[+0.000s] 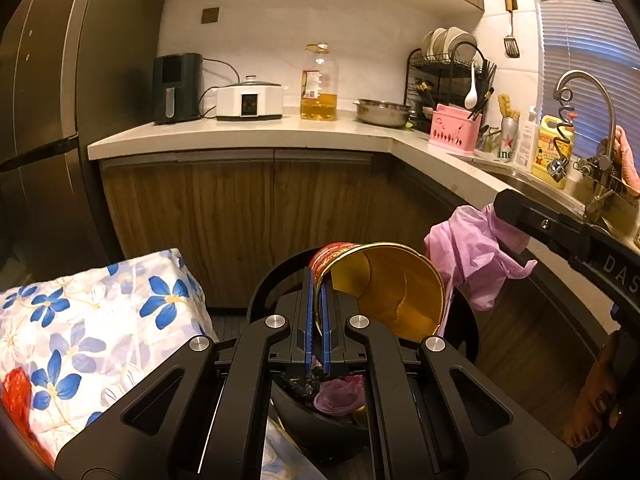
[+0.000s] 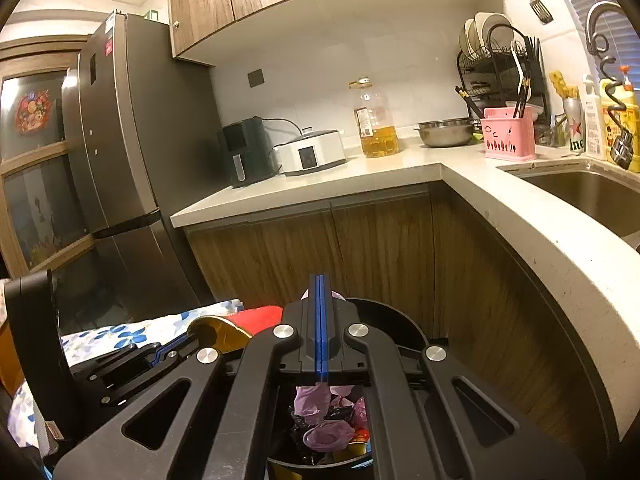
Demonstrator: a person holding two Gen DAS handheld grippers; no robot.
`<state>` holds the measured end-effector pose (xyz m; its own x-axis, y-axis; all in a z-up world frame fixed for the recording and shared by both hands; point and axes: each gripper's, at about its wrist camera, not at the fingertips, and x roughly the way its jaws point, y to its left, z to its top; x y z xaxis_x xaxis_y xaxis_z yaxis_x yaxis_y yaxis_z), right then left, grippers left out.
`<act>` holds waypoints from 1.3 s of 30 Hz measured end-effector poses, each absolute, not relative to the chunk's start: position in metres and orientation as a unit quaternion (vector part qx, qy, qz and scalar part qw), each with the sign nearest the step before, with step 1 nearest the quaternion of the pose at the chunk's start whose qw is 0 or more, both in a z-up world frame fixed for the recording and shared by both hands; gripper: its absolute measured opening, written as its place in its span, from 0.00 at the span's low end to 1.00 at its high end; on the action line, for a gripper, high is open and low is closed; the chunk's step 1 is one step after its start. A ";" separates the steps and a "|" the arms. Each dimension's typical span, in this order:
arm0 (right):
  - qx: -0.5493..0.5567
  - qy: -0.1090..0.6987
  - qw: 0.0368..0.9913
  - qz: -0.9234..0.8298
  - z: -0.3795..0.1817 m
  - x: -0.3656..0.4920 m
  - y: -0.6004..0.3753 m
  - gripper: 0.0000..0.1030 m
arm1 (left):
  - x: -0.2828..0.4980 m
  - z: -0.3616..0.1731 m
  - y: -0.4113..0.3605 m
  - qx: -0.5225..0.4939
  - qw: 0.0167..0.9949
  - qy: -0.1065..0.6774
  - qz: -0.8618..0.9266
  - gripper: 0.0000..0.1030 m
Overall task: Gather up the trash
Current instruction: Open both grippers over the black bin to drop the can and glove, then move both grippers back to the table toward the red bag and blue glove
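My left gripper (image 1: 317,280) is shut on the rim of a red cup with a gold inside (image 1: 384,288). It holds the cup tilted on its side above a black trash bin (image 1: 264,284). The cup also shows in the right wrist view (image 2: 236,326). My right gripper (image 2: 321,280) is shut on a pink plastic bag (image 1: 476,252), pinching it above the bin's right side; only a bit of the bag (image 2: 338,295) peeks past its fingers. Pink and black trash (image 2: 326,420) lies inside the bin (image 2: 384,316).
A blue-flowered cloth (image 1: 80,332) covers something left of the bin. Wooden cabinets (image 1: 240,216) and an L-shaped counter (image 1: 248,132) stand behind. A fridge (image 2: 120,160) is at left, a sink (image 2: 592,192) at right. A bare foot (image 1: 592,412) is on the floor.
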<state>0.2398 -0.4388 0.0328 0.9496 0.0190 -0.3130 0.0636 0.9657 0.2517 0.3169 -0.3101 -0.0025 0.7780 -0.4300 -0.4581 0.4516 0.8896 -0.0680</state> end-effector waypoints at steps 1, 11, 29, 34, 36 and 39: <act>0.130 0.160 0.978 -0.014 0.032 0.240 -0.439 0.09 | 0.318 -0.004 -0.309 0.023 0.943 0.239 -0.232 0.04; 0.133 0.162 0.977 -0.034 0.030 0.230 -0.441 0.47 | 0.314 -0.003 -0.291 0.005 0.948 0.230 -0.218 0.73; 0.103 0.145 0.983 -0.052 0.023 0.166 -0.378 0.91 | 0.230 -0.002 -0.177 -0.042 0.971 0.198 -0.126 0.95; 0.109 0.138 0.983 -0.045 0.020 0.151 -0.351 0.92 | 0.204 -0.006 -0.130 -0.056 0.975 0.198 -0.089 0.94; 0.109 0.139 0.984 -0.035 0.018 0.149 -0.338 0.92 | 0.193 -0.008 -0.108 -0.063 0.976 0.197 -0.073 0.95; 0.105 0.147 0.983 -0.015 0.011 0.148 -0.314 0.92 | 0.180 -0.009 -0.081 -0.059 0.979 0.191 -0.042 0.95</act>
<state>0.1478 -0.3143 0.0108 0.9563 0.0012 -0.2924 0.0608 0.9773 0.2028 0.1797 -0.0809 -0.0095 0.9234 -0.1048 -0.3693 0.0594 0.9894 -0.1322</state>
